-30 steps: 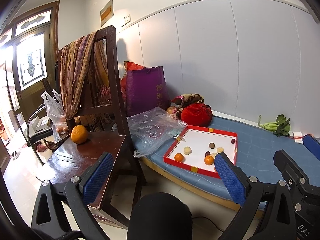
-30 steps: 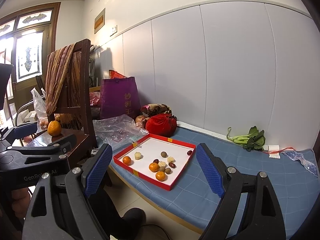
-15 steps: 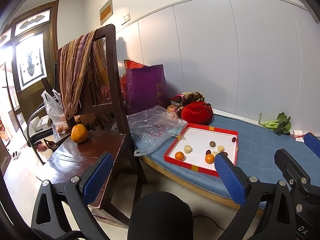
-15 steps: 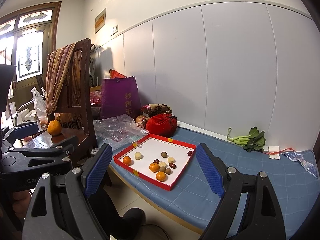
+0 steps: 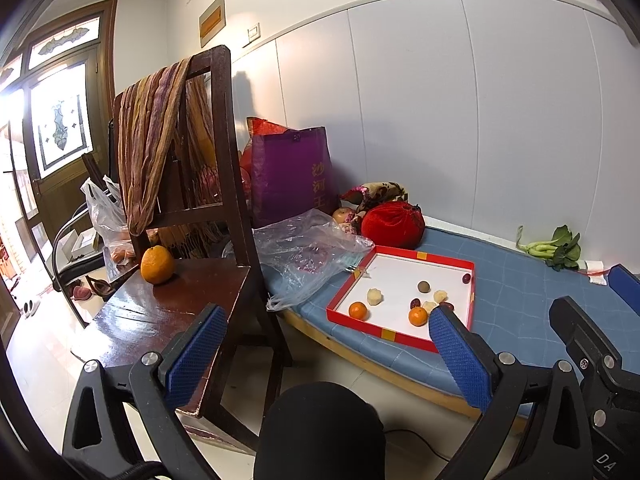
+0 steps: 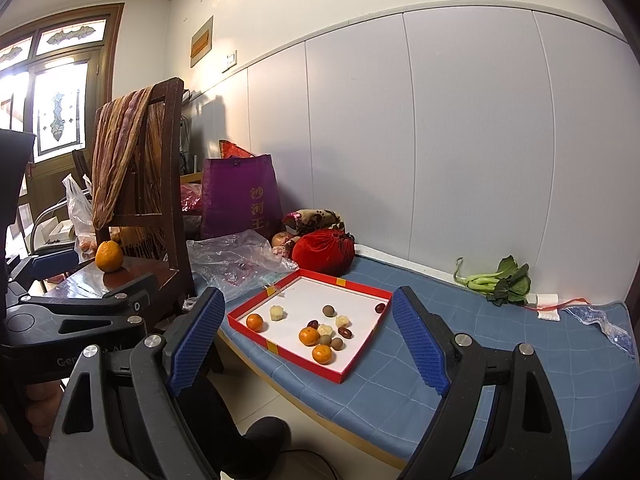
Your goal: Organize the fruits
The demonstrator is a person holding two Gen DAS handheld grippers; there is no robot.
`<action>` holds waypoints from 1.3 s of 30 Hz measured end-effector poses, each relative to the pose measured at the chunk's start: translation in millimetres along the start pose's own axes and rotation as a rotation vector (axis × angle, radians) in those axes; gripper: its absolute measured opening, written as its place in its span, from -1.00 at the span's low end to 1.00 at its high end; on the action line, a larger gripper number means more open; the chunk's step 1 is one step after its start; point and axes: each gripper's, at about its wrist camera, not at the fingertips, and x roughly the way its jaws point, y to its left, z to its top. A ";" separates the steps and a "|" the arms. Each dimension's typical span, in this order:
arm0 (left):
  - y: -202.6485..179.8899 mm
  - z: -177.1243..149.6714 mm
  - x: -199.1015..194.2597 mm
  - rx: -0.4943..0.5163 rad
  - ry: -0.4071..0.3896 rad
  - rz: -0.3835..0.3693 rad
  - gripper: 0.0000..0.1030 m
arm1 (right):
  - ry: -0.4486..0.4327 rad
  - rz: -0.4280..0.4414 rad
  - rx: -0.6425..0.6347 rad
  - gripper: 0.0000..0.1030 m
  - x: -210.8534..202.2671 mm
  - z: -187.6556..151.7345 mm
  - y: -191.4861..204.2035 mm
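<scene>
Jaws: left gripper [image 5: 324,344] and right gripper [image 6: 308,328] both spread wide, holding nothing.
Tray: red box [image 6: 362,364] on the blue cushion [image 6: 520,344], ahead between the right jaws; ahead-right of the left jaws.
Fruit: three small oranges [image 6: 309,336], pale and dark pieces in the box; kinds hard to tell.
Big orange [image 5: 157,265]: on the chair [image 5: 168,304], ahead-left.
Hidden: box's near corner behind the left gripper's right finger [image 5: 460,356].
</scene>
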 end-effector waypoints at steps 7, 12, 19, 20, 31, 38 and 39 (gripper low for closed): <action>-0.9 -0.3 -0.1 0.000 0.005 0.003 0.98 | -0.002 0.000 0.001 0.68 -0.3 -0.1 -0.2; -0.8 -0.3 1.2 -0.001 0.008 0.004 0.98 | -0.002 0.002 0.000 0.68 0.0 0.1 -0.6; -2.0 -1.8 2.2 -0.001 0.017 -0.002 0.98 | -0.002 0.000 -0.001 0.68 -0.1 -0.2 -0.5; -2.1 -2.0 2.8 0.000 0.018 -0.002 0.98 | -0.001 0.001 -0.001 0.68 0.1 0.3 -0.9; -2.7 -2.8 5.0 0.006 0.027 -0.011 0.98 | 0.004 -0.004 0.006 0.68 2.5 1.0 -2.8; -0.3 -1.9 7.1 -0.003 0.035 -0.009 0.98 | 0.003 -0.013 0.009 0.68 2.4 0.6 -3.7; -0.1 -1.9 7.2 -0.003 0.036 -0.007 0.98 | 0.004 -0.016 0.010 0.68 2.7 0.7 -4.2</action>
